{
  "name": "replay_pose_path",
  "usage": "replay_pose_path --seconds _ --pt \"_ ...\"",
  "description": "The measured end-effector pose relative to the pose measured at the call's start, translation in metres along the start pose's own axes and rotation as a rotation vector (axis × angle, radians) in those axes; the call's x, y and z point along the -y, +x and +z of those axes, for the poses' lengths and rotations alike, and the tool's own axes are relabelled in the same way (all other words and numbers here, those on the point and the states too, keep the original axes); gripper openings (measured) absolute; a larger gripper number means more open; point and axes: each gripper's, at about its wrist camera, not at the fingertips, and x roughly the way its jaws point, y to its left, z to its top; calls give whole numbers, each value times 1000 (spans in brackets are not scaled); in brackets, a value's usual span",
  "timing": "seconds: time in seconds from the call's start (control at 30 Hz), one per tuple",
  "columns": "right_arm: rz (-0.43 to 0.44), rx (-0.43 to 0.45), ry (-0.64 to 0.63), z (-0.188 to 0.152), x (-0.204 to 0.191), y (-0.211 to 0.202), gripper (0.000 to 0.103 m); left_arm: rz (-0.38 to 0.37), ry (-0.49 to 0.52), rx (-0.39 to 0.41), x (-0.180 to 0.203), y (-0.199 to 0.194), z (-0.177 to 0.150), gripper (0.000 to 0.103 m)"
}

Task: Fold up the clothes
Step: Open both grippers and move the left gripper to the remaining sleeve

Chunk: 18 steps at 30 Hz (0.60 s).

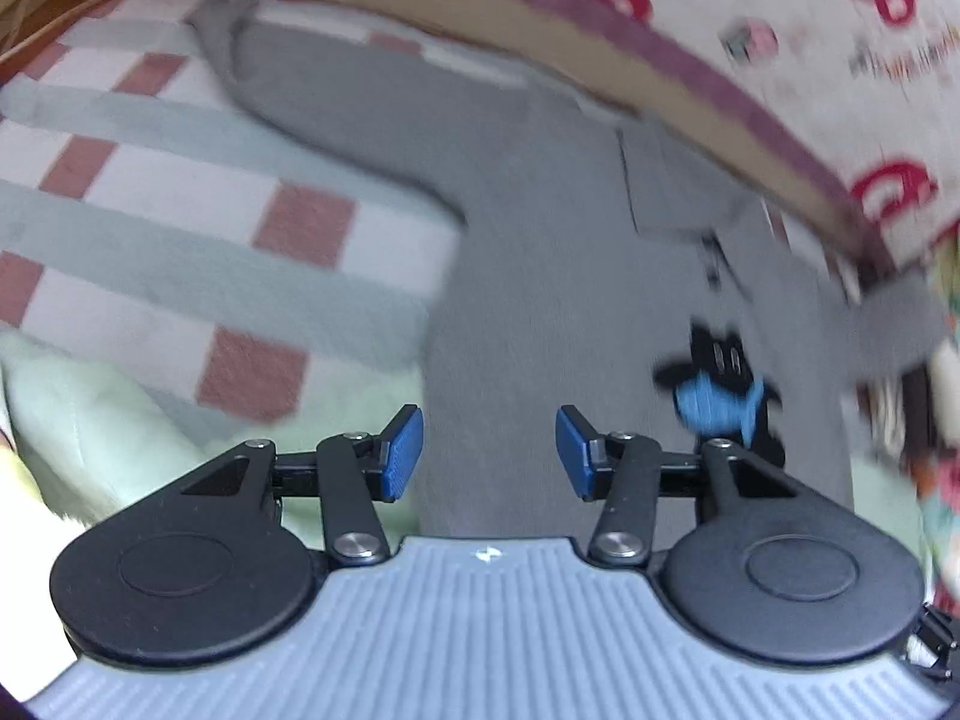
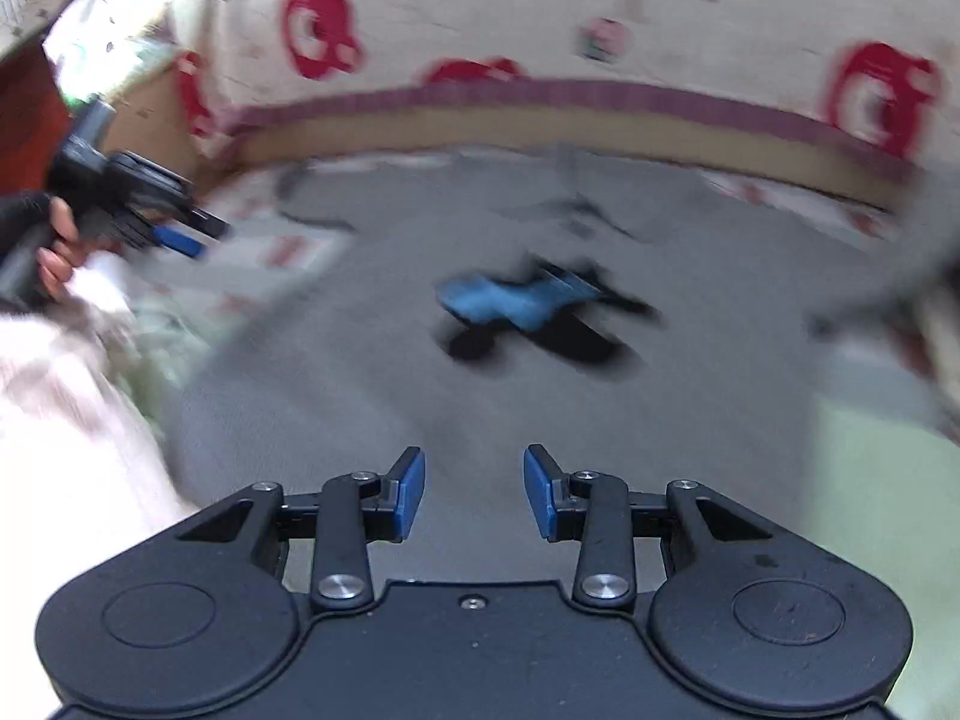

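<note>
A grey top lies spread on a checked blanket, one sleeve reaching to the far left. It carries a black and blue print, which the right wrist view shows blurred as the print on the grey top. My left gripper hovers over the garment's near part with its jaws apart and nothing between the blue pads. My right gripper also stands open above the grey cloth, empty. In the right wrist view the left gripper appears at the far left, held by a hand.
A tan board with a purple edge runs behind the blanket, with cream fabric bearing red prints above it. Pale green bedding lies near the left, and pale green bedding shows at the right. White cloth lies at the near left.
</note>
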Motion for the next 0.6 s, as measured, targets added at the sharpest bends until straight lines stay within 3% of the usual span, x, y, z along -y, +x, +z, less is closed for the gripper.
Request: replay_pose_path --seconds 0.03,0.1,0.17,0.33,0.5,0.6 --pt "49 21 20 18 -9 12 42 0 16 44 -1 -2 5 50" --pt "123 94 43 52 -29 32 42 18 46 147 -4 -6 15 62" --pt "166 118 14 82 -47 63 43 47 78 241 -8 -7 28 65" --pt "162 121 -53 125 -73 156 43 195 101 411 -38 17 73 66" --pt "99 74 -116 145 -84 242 42 347 42 425 -97 81 128 66" --pt "48 45 -151 152 -85 288 38 347 -59 402 -140 121 155 66"
